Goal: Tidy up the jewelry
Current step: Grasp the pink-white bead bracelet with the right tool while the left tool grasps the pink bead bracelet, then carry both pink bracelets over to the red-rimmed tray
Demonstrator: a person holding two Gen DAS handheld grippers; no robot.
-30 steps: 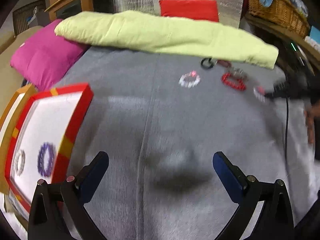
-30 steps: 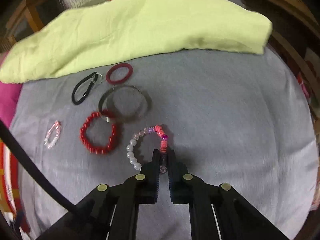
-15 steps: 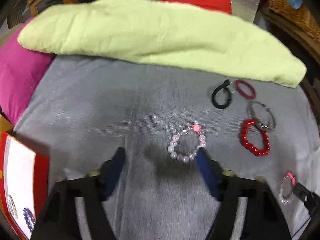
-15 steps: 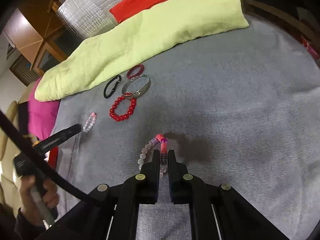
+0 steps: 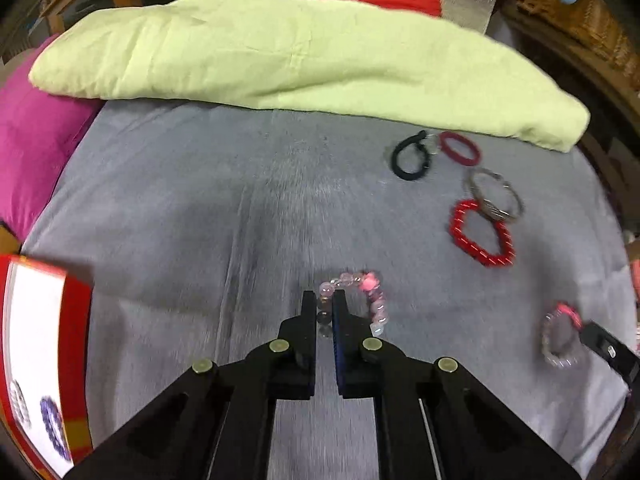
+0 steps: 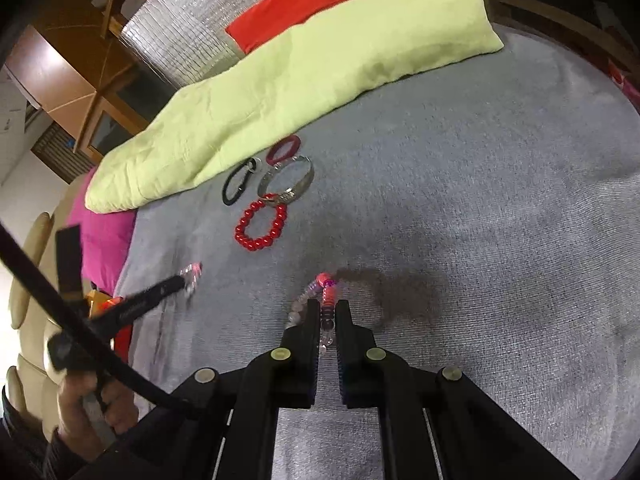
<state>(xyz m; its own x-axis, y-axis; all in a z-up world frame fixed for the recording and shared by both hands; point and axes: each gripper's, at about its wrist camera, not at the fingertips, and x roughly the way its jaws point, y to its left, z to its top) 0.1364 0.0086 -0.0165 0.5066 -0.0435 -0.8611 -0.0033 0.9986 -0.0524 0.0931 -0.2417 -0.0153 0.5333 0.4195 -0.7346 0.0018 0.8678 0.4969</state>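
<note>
The left gripper [image 5: 324, 310] has just been closing and now pinches the near-left arc of a pale pink bead bracelet [image 5: 370, 292] at the lower centre of its frame; the rest of that loop lies on the grey blanket [image 5: 200, 208] to the right of the tips. The right gripper [image 6: 328, 316] is clenched on a mixed pink-and-pearl bracelet [image 6: 320, 284] at the lower centre of its own frame, beads showing between and beyond the tips. In the left view that second bracelet appears at the lower right edge. Further up and right in the left view lie a red bead bracelet [image 5: 482, 234], touching a metal bangle [image 5: 494, 198], then a black hair tie [image 5: 410, 158] and a dark red ring [image 5: 460, 148] just below a folded green cloth [image 5: 300, 52]. At the lower left edge of the left view sits a red-rimmed tray [image 5: 76, 340] holding two small bracelets, one purple. A hand [image 6: 92, 412] grips the left tool at the lower left of the right view.
</note>
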